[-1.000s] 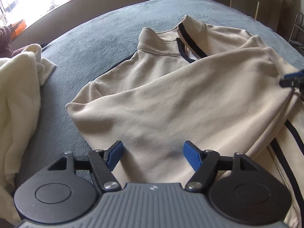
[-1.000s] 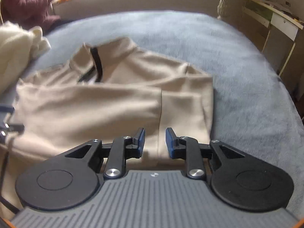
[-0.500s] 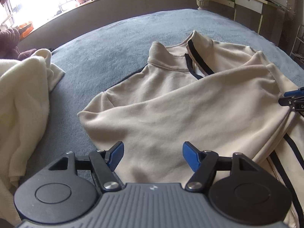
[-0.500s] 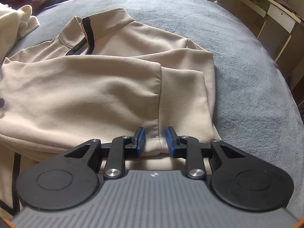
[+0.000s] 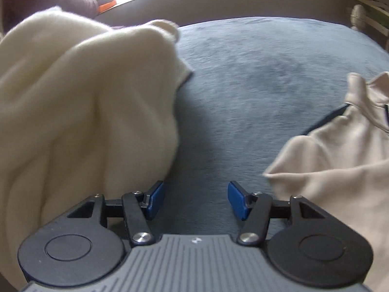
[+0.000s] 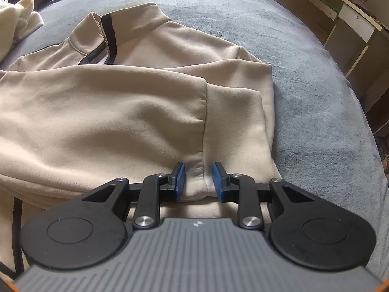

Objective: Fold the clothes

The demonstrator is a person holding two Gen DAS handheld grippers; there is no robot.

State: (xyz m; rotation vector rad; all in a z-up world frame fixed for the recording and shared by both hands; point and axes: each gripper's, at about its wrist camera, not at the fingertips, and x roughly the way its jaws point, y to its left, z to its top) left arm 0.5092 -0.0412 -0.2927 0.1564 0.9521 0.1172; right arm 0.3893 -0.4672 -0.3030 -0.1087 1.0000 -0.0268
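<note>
Blue-grey bed (image 6: 304, 73), plush cover, with a window ledge at the far side and a pale desk (image 6: 345, 19) at its right. Item one: beige zip jacket (image 6: 121, 112) with black trim, lying flat on the bed, collar toward the far side; both sleeves lie folded across the chest, the cuff of one ending at the seam near the right edge, the lower hem showing below the fold line. Item two: cream knit garment (image 5: 73, 112), heaped loose at the left of the bed, apart from the jacket with bare bed cover between them. Left gripper (image 5: 194, 200): fingers spread wide, holding nothing, poised over that bare strip between the two garments. Right gripper (image 6: 198, 181): fingers partly parted, straddling the cuff seam, cloth between them but not pinched as far as the view shows. Status, as a judgement: jacket part-folded, sleeves in, body not yet doubled over; cream knit garment shows no fold at all.
</note>
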